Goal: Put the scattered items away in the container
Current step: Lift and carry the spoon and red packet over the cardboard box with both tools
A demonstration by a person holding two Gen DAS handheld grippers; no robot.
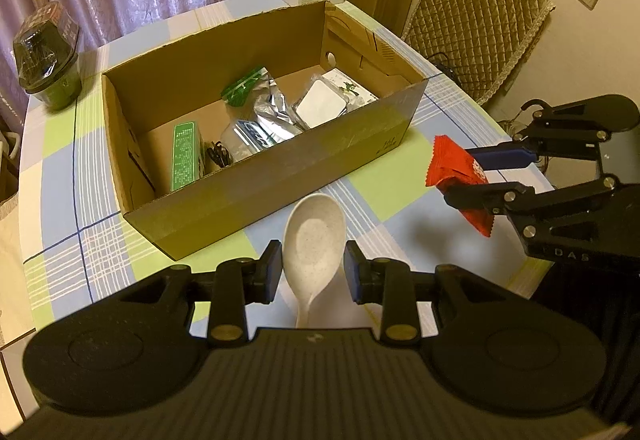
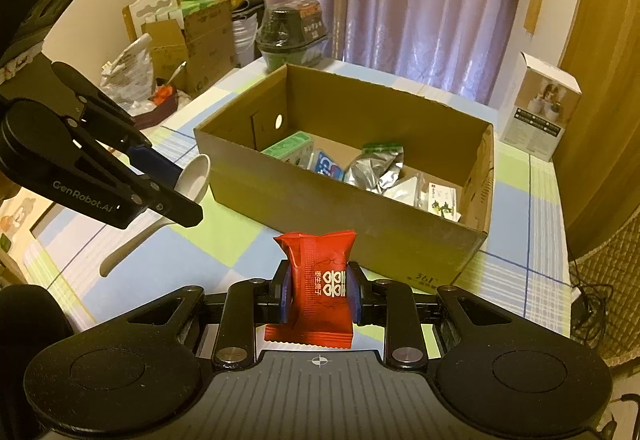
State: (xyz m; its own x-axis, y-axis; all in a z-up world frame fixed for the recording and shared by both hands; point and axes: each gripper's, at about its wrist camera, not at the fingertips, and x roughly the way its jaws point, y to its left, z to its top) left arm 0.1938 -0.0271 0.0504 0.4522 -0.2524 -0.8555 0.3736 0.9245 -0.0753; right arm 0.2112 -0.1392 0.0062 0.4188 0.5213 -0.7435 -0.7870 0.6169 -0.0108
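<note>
Both tongs are loaded. My left gripper (image 1: 313,269) is closed on the white spoon (image 1: 314,236), its pads pressing the sides of the bowl, with the handle running back toward me under the camera. My right gripper (image 2: 319,294) is clamped on the red snack packet (image 2: 318,282), which stands upright between the fingers with its crimped ends sticking out above and below.

Neither item is in the cardboard box (image 1: 280,176) yet. Each is held up off the checked tablecloth (image 1: 60,176), on my side of the box's near wall, the spoon near the middle of that wall and the packet toward its right end. Inside the box I can see a green carton (image 1: 183,156), some silver foil pouches (image 1: 264,120), a green sachet (image 1: 240,86) and a white square pack (image 1: 322,104), so much of the tidying looks done.

I judge the step in hand to be the carry: both pickups are made and the drop is what remains. Next I need to lift each load high enough to clear the near rim, bring it forward over the open interior, and only then open the fingers. The spoon is gripped across a curved, smooth bowl, so I should keep it level and not jerk it. Bare floor shows at the near left corner, a fair spot for the spoon.
</note>
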